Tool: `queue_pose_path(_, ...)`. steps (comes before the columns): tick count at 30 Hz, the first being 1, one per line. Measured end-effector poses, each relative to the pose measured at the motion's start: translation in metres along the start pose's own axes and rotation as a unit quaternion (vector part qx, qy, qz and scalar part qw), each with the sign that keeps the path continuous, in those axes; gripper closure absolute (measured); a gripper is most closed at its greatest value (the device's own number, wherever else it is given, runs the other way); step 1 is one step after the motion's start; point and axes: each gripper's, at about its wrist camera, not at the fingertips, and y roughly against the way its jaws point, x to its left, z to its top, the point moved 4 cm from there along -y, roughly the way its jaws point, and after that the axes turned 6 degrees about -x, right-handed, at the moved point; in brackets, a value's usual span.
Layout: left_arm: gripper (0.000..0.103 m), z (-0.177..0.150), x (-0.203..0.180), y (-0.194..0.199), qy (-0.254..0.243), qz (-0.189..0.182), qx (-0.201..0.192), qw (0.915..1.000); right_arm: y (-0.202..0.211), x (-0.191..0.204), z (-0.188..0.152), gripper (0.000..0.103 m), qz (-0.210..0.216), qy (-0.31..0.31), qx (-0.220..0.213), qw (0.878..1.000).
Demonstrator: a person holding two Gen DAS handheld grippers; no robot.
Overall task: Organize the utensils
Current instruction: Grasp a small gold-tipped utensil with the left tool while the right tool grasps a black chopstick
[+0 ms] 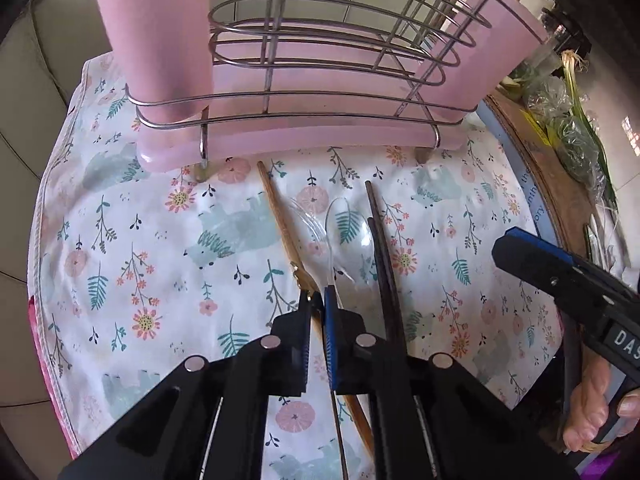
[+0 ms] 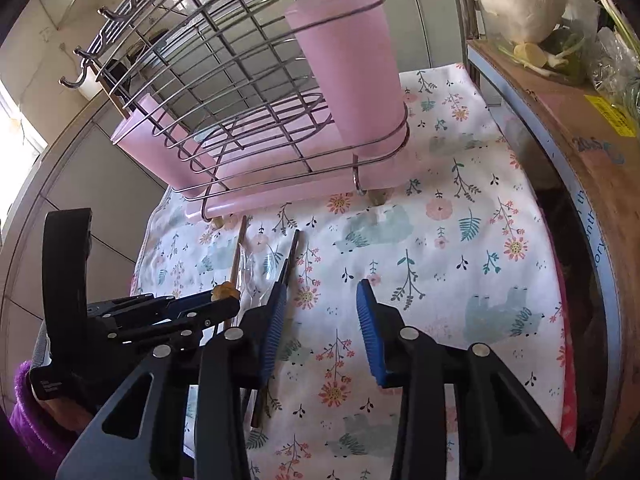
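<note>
Left gripper (image 1: 319, 304), fingers pressed together, pinching a light wooden chopstick (image 1: 280, 232) lying on the floral white cloth (image 1: 140, 240). Right gripper (image 2: 322, 312), fingers spread, empty, beside two dark chopsticks (image 1: 382, 248) and a clear plastic spoon (image 1: 340, 220). Beyond: wire utensil rack (image 1: 320, 60) with pink plastic cups (image 2: 352, 64).

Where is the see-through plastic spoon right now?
The clear plastic spoon lies on the flowery cloth in front of the wire rack, between the light wooden chopstick and the dark chopsticks; its handle runs back toward the shut left gripper.
</note>
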Motion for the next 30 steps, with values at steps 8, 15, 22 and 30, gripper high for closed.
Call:
queue_pose_path(8,0.100,0.009,0.044,0.022,0.052,-0.009,-0.031,0.9981,-0.028,0.004,-0.002,0.085,0.043,-0.039,0.044,0.997)
queue_pose_path(15,0.100,0.008,0.077,0.024,0.080,0.005,-0.036,0.9961,-0.064,0.014,-0.002,0.091,0.045,-0.052,0.083,0.994)
queue_pose_path(22,0.100,0.006,0.085,0.020,0.080,0.005,-0.035,0.9962,-0.093,0.029,-0.005,0.097,0.027,-0.038,0.109,0.993)
queue_pose_path(30,0.100,0.006,0.086,0.012,0.082,0.001,-0.029,0.9962,-0.075,0.014,-0.001,0.097,0.010,-0.058,0.086,0.995)
